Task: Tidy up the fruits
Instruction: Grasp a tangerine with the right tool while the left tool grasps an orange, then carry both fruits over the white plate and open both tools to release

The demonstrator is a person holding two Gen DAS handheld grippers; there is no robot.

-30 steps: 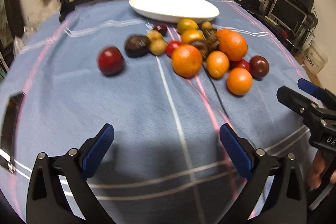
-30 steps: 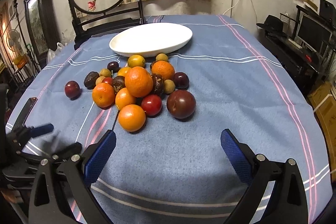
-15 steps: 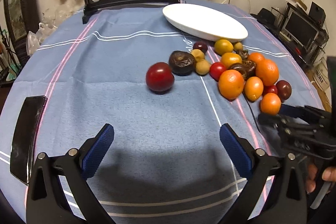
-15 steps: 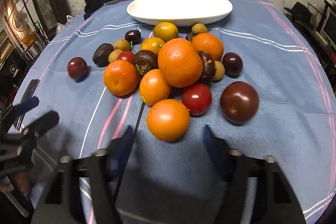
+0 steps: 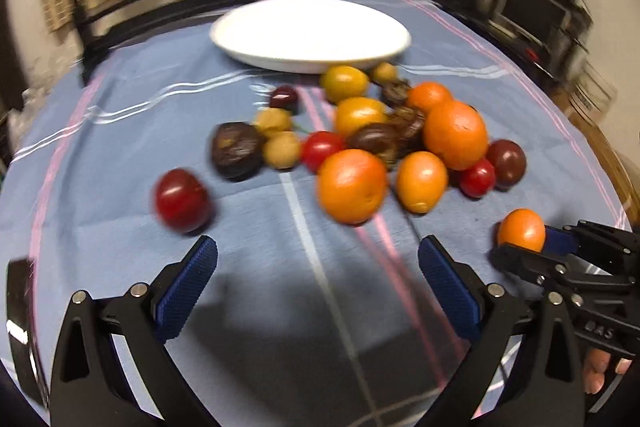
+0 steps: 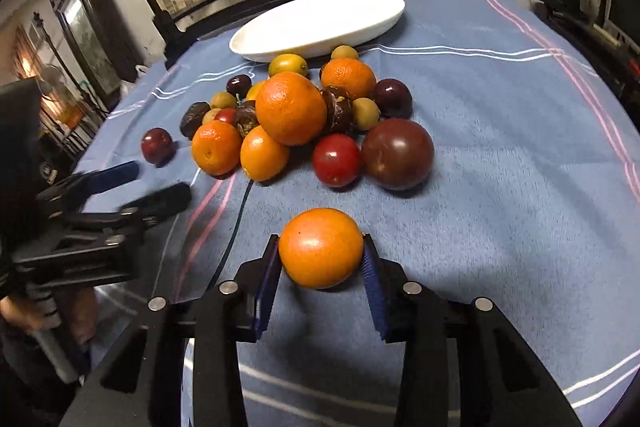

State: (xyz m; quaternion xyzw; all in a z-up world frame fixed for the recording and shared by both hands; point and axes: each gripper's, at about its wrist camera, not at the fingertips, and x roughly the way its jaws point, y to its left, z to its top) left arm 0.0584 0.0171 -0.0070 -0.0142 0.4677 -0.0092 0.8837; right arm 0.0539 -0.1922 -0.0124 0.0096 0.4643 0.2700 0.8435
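Right wrist view shows the right gripper (image 6: pixel 321 259) with jaws clamped on a small orange (image 6: pixel 321 247), while the left gripper (image 5: pixel 318 285) keeps jaws wide apart above the tabletop (image 5: pixel 120 131).

A blue striped tablecloth (image 6: pixel 500 131) carries a white plate (image 6: pixel 320 23) and piled fruit (image 6: pixel 304 115).

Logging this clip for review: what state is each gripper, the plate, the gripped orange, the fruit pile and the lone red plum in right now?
Right gripper: shut on the small orange.
Small orange: clamped between both pads, apart from the pile.
Left gripper: open, holding nothing.
White plate: no fruit visible on it.
Fruit pile: clustered on the cloth.
Red plum: alone, left of pile.
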